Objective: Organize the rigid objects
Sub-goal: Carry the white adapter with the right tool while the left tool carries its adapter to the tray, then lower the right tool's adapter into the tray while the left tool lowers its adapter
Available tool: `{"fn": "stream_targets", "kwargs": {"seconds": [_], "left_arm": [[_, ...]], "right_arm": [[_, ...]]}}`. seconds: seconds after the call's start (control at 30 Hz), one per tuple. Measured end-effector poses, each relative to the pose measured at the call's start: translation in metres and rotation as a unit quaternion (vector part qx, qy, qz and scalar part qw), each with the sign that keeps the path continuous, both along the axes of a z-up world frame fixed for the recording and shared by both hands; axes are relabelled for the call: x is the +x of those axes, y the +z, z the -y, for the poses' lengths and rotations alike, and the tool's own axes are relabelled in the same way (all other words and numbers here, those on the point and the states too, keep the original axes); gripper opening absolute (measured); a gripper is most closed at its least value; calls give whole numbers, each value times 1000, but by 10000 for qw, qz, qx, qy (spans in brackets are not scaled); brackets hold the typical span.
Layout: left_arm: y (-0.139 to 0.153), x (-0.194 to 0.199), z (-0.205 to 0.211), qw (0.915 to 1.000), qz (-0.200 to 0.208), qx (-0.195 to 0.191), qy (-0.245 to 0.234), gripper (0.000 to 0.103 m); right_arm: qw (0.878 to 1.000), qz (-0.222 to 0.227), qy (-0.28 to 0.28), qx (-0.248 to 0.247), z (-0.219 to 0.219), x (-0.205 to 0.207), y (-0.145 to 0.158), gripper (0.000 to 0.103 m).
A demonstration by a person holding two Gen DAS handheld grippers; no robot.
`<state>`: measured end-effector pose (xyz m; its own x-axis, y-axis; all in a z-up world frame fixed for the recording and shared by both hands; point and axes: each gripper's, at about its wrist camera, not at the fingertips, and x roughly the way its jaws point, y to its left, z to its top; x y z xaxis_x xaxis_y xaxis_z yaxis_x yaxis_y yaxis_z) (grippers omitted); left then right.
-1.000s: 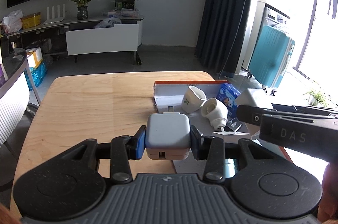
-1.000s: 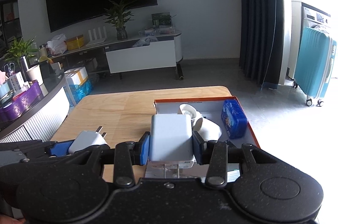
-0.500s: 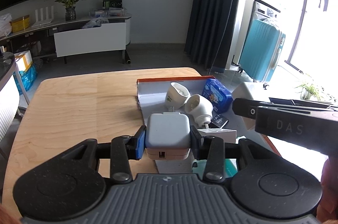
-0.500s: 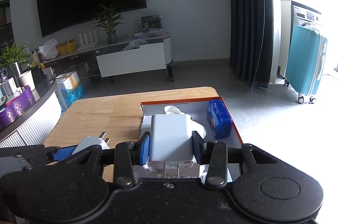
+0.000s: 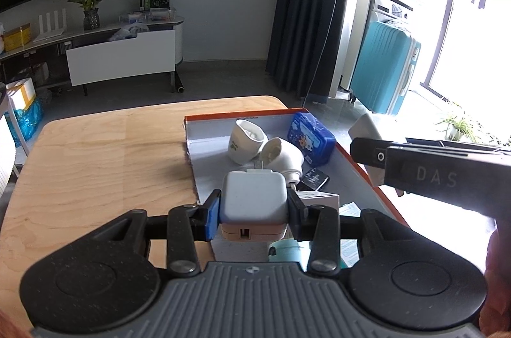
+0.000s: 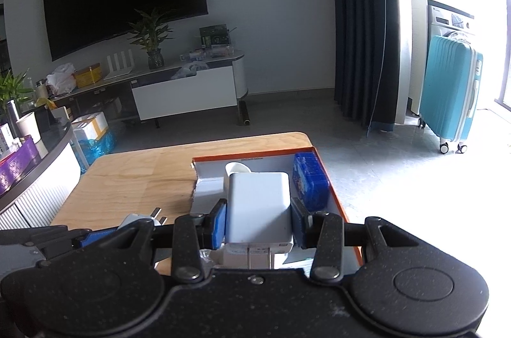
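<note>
Both tongs clamp white chargers [image 5: 254, 194] [image 6: 259, 207], seemingly above the tray [image 5: 210, 130].

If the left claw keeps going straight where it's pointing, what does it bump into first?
Probably the white round gadget in the orange-edged box, just beyond the white charger held by the left claw. Depth is hard to judge.

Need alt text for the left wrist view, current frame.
The left gripper is shut on a white USB charger, held above the near end of an orange-rimmed tray on a wooden table. The tray holds a white cup on its side, a blue box and other small items. The right gripper enters from the right, holding a white block.
</note>
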<state>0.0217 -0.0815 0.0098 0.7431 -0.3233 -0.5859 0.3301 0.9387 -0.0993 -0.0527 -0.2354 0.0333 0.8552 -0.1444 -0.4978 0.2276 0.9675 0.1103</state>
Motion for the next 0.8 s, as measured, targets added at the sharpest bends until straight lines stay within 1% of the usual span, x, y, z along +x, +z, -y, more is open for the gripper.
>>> {"fn": "stream_targets", "kwargs": {"seconds": [0.3, 0.8], "left_arm": [[-3, 7, 13, 9999, -99, 1, -134, 42], [-4, 22, 31, 9994, -204, 22, -295, 42]], "right_arm": [[9999, -65, -105, -14, 15, 5, -2, 50], [9998, -175, -72, -10, 29, 26, -3, 50]]}}
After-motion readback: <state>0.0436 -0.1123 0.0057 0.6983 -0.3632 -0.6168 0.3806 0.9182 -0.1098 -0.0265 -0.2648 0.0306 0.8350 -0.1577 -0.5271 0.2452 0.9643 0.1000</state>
